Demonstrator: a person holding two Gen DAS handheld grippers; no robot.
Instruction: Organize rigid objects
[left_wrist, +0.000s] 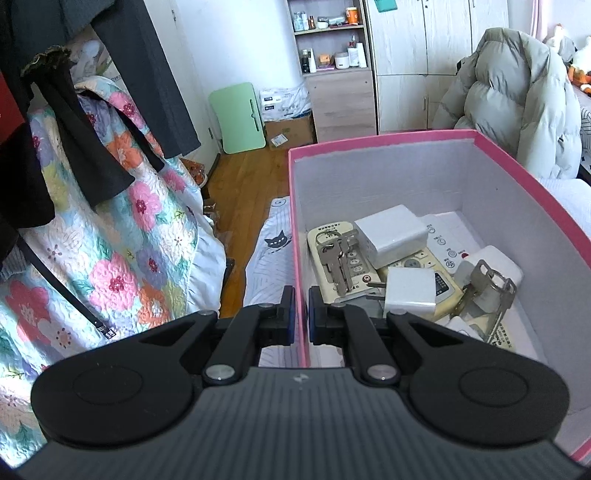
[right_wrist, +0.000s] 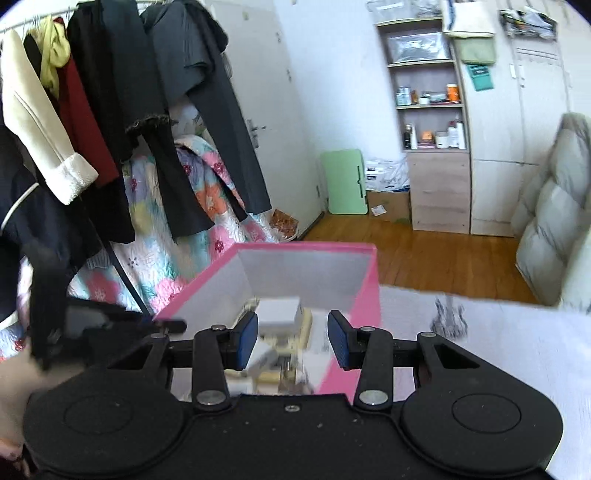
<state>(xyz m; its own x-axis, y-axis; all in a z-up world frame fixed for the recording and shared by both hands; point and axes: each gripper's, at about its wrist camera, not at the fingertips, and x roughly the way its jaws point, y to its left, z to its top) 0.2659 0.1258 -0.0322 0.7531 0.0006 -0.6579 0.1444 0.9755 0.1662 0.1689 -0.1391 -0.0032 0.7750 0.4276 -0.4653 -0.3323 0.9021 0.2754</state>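
A pink box (left_wrist: 388, 138) with grey inner walls stands on the bed. In it lie cream and white remote controls (left_wrist: 447, 236), white charger blocks (left_wrist: 393, 234) and two bunches of keys (left_wrist: 338, 258). My left gripper (left_wrist: 301, 314) is shut on the box's left wall, one finger inside and one outside. In the blurred right wrist view, my right gripper (right_wrist: 291, 325) hangs open over the near end of the pink box (right_wrist: 306, 246). A white charger (right_wrist: 279, 314) lies below its fingers, and nothing is between the pads.
The box sits on a white cat-print sheet (left_wrist: 273, 240). A floral quilt (left_wrist: 122, 240) and hanging dark clothes (left_wrist: 147, 74) crowd the left. Wooden floor (left_wrist: 243, 177), a green folding table (left_wrist: 240, 118) and a shelf cabinet (left_wrist: 332, 74) lie beyond. A puffer jacket (left_wrist: 517, 103) is at the right.
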